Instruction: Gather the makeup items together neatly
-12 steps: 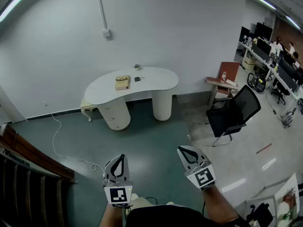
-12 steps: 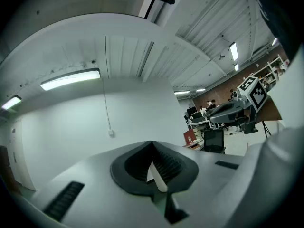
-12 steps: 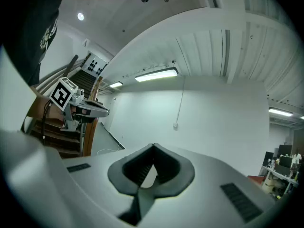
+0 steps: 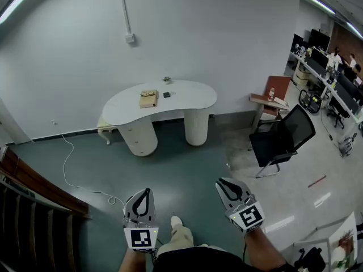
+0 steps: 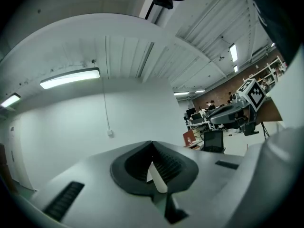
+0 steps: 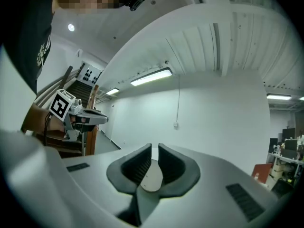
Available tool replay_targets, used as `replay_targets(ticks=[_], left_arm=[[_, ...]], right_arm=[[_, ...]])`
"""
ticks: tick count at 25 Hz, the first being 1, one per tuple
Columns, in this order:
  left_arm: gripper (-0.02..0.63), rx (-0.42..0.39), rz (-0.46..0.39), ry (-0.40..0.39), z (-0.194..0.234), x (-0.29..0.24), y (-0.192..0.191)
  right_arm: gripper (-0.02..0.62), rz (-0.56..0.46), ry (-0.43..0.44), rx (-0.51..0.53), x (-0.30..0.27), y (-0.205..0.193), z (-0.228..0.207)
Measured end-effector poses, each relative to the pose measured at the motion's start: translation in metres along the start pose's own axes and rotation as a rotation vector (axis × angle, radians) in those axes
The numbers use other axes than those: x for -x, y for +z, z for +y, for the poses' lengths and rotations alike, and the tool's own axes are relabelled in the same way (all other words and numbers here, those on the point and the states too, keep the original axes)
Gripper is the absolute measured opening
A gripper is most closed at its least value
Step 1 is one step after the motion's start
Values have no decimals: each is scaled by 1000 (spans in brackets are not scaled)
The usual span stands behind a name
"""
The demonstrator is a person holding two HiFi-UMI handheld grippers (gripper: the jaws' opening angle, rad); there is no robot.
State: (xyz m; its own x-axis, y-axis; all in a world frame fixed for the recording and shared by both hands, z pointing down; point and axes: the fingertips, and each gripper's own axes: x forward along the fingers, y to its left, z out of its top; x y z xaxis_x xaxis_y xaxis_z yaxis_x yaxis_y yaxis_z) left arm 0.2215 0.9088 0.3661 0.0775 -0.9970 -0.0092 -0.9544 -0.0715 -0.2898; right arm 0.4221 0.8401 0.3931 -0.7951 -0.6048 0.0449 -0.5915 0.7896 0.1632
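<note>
- Since the earlier frame, a light shoe (image 4: 176,222) and a trouser leg have come into the head view between the two grippers. Both grippers are now seen slightly lower in the picture.
- Makeup items (image 4: 147,97) are pictured on a curved white table (image 4: 190,102) against the far wall. They are a tan box (image 4: 146,101), a small dark item (image 4: 166,94) near it, and a tiny object (image 4: 165,80) at the wall edge. All are too small to be identified further.
- These three pieces are seen lying apart from one another and well apart from both grippers.
- The left gripper (image 4: 146,191) is held level above the green floor (image 4: 187,163). Its jaws are brought together at the tips, and nothing is caught between them.
- The right gripper (image 4: 222,181) is likewise held level. Its jaws are closed to a thin slit, and nothing is gripped.
- A black office chair (image 4: 282,137) is seen standing to the right of the table. A white cable (image 4: 68,160) is trailed across the floor at left, beside a dark wooden stair rail (image 4: 34,188).
- Rows of desks (image 4: 329,75) are visible at far right.
</note>
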Motion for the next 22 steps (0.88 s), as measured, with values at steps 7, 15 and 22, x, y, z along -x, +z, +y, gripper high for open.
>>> replay_targets(ticks=[7,15,22], left_arm=[[21,-28,21,34,31,-45,-25],[21,37,37,15,83,-119,-42],[21,38,32,-15,122,-171,-60]], right_arm=[[224,17,-34,-54,-38,-18,-27],[247,40,-50,-42,-126,-19,-63],[247,53,-79,-54,-189,-21,-87]])
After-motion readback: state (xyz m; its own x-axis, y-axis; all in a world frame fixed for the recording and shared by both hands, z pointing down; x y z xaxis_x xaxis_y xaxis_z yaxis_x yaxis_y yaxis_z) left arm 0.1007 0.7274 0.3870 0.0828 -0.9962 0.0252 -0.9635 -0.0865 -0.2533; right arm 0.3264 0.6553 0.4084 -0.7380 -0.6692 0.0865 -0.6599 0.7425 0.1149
